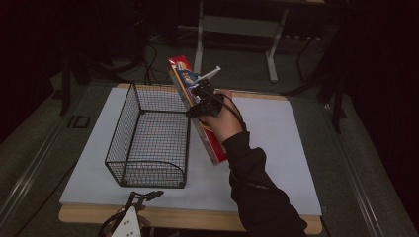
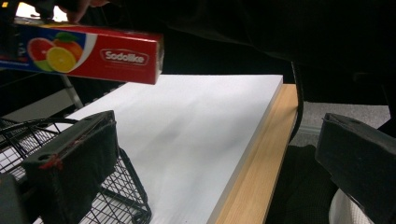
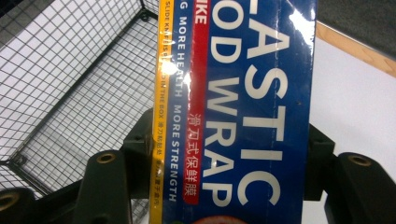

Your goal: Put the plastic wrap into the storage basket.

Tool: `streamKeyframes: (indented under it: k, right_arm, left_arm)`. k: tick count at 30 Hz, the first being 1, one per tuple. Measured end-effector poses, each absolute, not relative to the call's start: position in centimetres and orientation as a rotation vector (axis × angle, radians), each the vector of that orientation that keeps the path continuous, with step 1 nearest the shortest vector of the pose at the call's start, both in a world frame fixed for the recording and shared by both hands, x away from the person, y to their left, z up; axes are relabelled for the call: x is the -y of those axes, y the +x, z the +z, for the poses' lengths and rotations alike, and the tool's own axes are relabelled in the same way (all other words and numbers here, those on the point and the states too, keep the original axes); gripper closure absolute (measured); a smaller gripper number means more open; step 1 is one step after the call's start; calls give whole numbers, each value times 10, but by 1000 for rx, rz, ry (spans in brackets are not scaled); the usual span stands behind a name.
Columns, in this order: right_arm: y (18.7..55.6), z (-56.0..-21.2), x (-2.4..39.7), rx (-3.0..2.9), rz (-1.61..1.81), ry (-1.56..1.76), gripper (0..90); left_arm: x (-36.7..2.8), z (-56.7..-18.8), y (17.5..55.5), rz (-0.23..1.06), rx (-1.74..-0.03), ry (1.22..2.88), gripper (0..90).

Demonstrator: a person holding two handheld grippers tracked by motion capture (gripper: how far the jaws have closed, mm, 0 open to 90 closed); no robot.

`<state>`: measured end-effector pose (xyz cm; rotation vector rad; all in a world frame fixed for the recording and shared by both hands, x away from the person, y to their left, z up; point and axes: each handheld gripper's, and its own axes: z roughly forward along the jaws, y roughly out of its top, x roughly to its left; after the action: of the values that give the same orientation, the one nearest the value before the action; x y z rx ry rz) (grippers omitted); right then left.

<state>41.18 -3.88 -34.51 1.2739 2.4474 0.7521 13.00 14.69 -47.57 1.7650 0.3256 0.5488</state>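
A white table top [image 1: 276, 148] with a wooden edge carries a black wire basket [image 1: 150, 136] on its left half; the basket stands upright and holds nothing that the high view shows. The work in hand is judged to be the placing of a long plastic wrap box [image 1: 197, 111] into that basket. The lift is done: the box is off the table, tilted, its far end raised and its near end low, just beside the basket's right wall and partly above its rim. What is left, by this judgement, is to carry the box over the opening, lower it inside, and release it.

The right gripper [image 1: 205, 101] is clamped on the box near its upper half, the person's hand [image 1: 225, 121] wrapped around the tool. In the right gripper view the box [image 3: 233, 112] lies between the two black jaws, which press on its long sides, with the basket mesh [image 3: 70, 84] below and to the left.

The left gripper [image 1: 143, 197] rests at the near table edge, well apart from the box. In the left gripper view its jaws stand wide apart around nothing; the basket's corner [image 2: 130, 196] sits beside one jaw, and the red end of the box [image 2: 116, 58] hangs above and beyond.
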Motion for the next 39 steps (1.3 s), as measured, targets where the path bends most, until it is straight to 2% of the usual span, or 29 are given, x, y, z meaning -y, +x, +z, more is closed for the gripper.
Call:
streamKeyframes:
  k: [19, 39]
  right_arm:
    - [413, -328, -24, -2456, 829, 1154, 392]
    - [414, -350, -84, -2420, 983, 1062, 392]
  left_arm:
    - [-150, -475, 127, 559, -323, 1759, 0]
    - [-154, -475, 123, 564, -335, 1753, 0]
